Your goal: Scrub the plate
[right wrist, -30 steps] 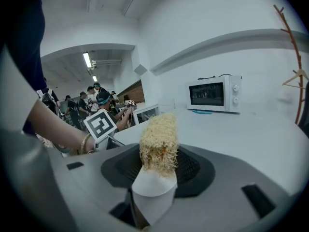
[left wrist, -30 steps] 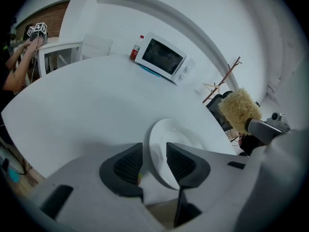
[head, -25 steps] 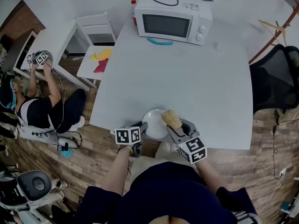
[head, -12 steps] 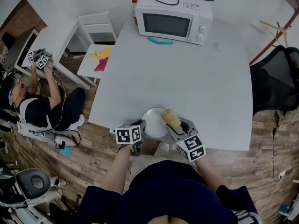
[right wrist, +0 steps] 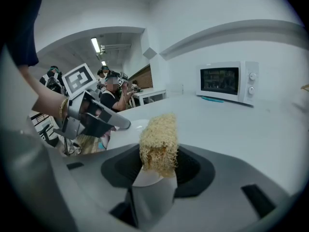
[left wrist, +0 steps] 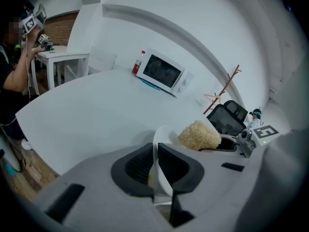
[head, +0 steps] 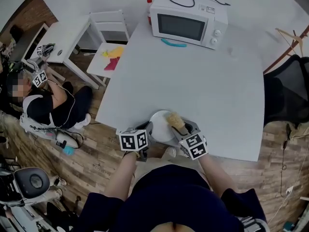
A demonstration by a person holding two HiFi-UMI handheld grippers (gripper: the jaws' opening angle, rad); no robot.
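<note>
A white plate [head: 161, 124] lies at the near edge of the white table [head: 203, 91]. My left gripper [head: 147, 128] has its jaws around the plate's left rim; they have just been closing and now pinch that rim [left wrist: 157, 151], seen edge-on and tilted up. My right gripper [head: 178, 128] is shut on a tan fibrous scrubber [head: 174, 120], which hangs over the plate's right side. In the right gripper view the scrubber [right wrist: 158, 140] stands up between the jaws, with the left gripper [right wrist: 94, 120] beyond it on the left.
A white microwave [head: 189, 25] stands at the table's far edge with a teal object [head: 173, 43] in front and a red-capped bottle [head: 150, 7] beside it. A person [head: 53, 105] sits on the floor at left. A black office chair [head: 287, 88] stands at right.
The left jaws have closed onto the plate's rim and the rim has lifted a little. The right gripper has come down with the scrubber, closer over the plate.
</note>
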